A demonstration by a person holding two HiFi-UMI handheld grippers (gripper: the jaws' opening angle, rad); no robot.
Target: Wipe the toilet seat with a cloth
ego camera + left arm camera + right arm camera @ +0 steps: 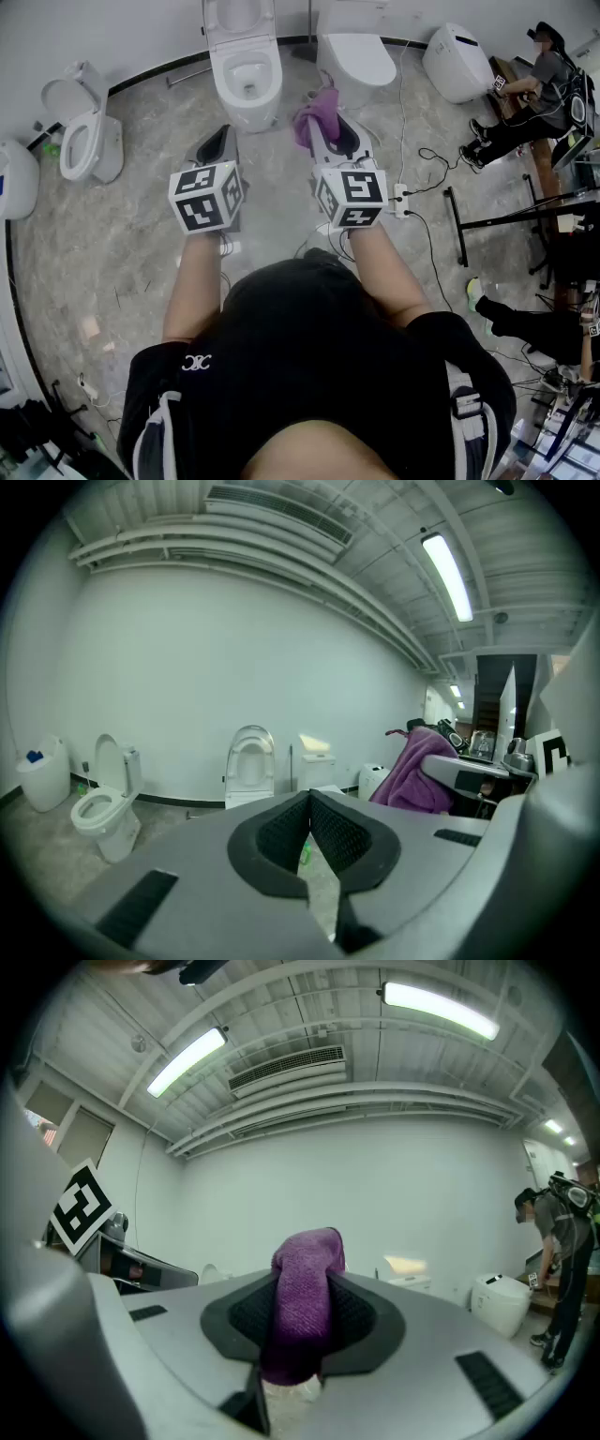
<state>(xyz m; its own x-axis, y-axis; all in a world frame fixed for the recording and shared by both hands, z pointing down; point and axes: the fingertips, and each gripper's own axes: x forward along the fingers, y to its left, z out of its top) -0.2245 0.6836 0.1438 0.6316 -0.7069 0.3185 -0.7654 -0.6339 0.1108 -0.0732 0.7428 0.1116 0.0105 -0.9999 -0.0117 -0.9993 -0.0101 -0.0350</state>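
Gripping a purple cloth [317, 117], the right claw [334, 133] hovers level over the marble floor [112, 234], short of a white toilet [246, 75] by the wall; the left claw [309, 801] is closed, empty.

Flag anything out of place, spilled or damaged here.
Nothing looks spilled or broken. One oddity: a corded power strip lies loose on the floor just right of the right gripper, which holds the purple cloth. It is a possible trip hazard.
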